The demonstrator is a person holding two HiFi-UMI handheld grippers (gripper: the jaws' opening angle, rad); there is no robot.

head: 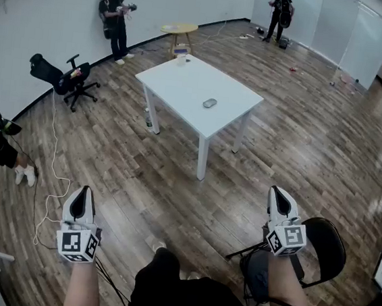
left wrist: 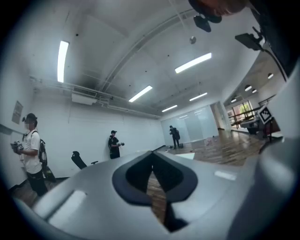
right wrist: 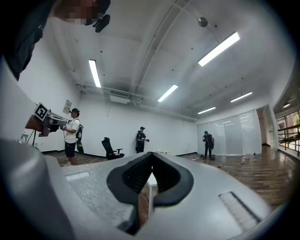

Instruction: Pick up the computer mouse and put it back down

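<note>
The jaws of left gripper and right gripper are clenched, empty. The computer mouse lies on the far desk; better to step near first, then open one gripper.

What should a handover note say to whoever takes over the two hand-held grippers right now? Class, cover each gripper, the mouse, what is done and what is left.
Left hand-held gripper: jaws together, empty, held level above the floor.
Right hand-held gripper: jaws together, empty, held level.
Computer mouse: lying on the white table, well ahead of both grippers.
Done: nothing, mouse untouched.
Left: go to the table, open a gripper, lift the mouse, set it back down.
</note>
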